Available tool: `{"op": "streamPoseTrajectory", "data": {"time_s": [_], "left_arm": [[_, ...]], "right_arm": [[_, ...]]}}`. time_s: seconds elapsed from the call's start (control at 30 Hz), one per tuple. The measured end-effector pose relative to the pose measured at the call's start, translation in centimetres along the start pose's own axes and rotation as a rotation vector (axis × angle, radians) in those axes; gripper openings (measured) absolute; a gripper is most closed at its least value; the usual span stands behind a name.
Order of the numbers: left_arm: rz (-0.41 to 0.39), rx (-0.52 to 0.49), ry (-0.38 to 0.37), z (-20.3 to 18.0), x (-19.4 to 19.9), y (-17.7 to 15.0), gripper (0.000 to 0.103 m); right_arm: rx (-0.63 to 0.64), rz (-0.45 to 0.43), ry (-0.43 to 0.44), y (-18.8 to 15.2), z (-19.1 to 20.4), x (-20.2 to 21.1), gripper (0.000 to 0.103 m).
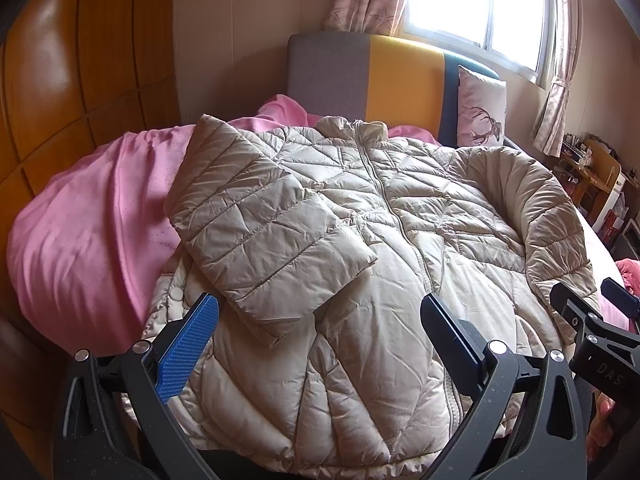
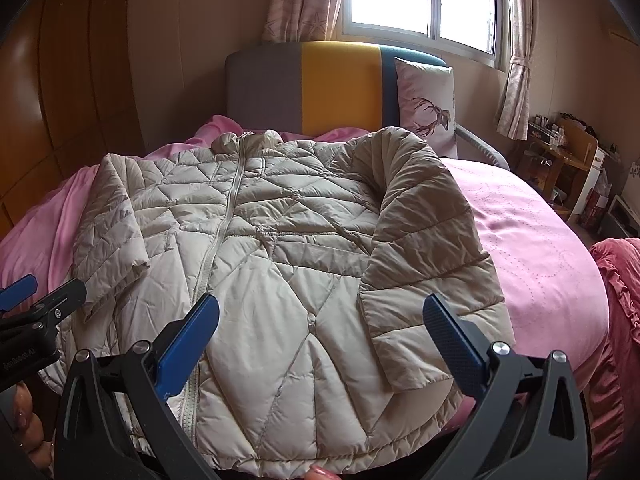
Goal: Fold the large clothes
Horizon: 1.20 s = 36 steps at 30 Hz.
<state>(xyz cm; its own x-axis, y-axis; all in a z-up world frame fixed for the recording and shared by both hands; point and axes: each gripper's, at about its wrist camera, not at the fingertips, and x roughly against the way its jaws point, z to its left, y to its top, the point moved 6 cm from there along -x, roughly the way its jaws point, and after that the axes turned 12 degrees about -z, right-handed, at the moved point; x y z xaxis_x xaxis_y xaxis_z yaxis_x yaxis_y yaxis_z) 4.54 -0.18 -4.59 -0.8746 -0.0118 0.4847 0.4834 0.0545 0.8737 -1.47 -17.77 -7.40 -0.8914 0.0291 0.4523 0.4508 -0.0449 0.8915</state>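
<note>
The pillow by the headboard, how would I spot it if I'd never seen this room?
Start at the bed's headboard, striped grey, yellow and blue, under the window. Leaning upright against its blue end, beyond the beige puffer jacket, stands the pillow. It is the only pale cushion, printed with a dark deer.

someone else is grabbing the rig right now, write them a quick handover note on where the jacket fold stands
Left gripper: open, holding nothing, over the hem on the jacket's left side.
Right gripper: open, holding nothing, over the hem on the right side.
Beige puffer jacket: lies front up, zipped, on the pink bedspread, collar toward the headboard.
Done: left sleeve folded in across the chest; right sleeve also lies folded in over the body, though still puffed up.
Left: flatten the right sleeve if needed, then probably fold the sides or bring the hem up toward the collar.
</note>
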Motion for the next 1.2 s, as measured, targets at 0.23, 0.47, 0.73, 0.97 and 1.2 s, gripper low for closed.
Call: {"op": "streamPoseTrajectory", "data": {"time_s": [0.23, 0.47, 0.73, 0.97, 1.2], "left_arm": [[0.006, 0.002, 0.002, 0.02, -0.03, -0.17, 0.100], [0.021, 0.009, 0.005, 0.34, -0.32, -0.40, 0.100], [0.026, 0.011, 0.006, 0.43, -0.45, -0.39, 0.100], [0.033, 0.013, 0.002, 0.58, -0.56, -0.54, 0.100], [0.046, 0.018, 0.004, 0.69, -0.87, -0.65, 0.100]], "right_arm": [[-0.001, 0.004, 0.003, -0.13, -0.07, -0.05, 0.101], [-0.005, 0.020, 0.004, -0.36, -0.09, -0.38, 0.101], [-0.002, 0.020, 0.008, -0.50, -0.02, -0.56, 0.101], [-0.003, 0.032, 0.009, -0.90, -0.11, -0.75, 0.101], [0.003, 0.034, 0.013, -0.98, 0.02, -0.91, 0.101]]}}
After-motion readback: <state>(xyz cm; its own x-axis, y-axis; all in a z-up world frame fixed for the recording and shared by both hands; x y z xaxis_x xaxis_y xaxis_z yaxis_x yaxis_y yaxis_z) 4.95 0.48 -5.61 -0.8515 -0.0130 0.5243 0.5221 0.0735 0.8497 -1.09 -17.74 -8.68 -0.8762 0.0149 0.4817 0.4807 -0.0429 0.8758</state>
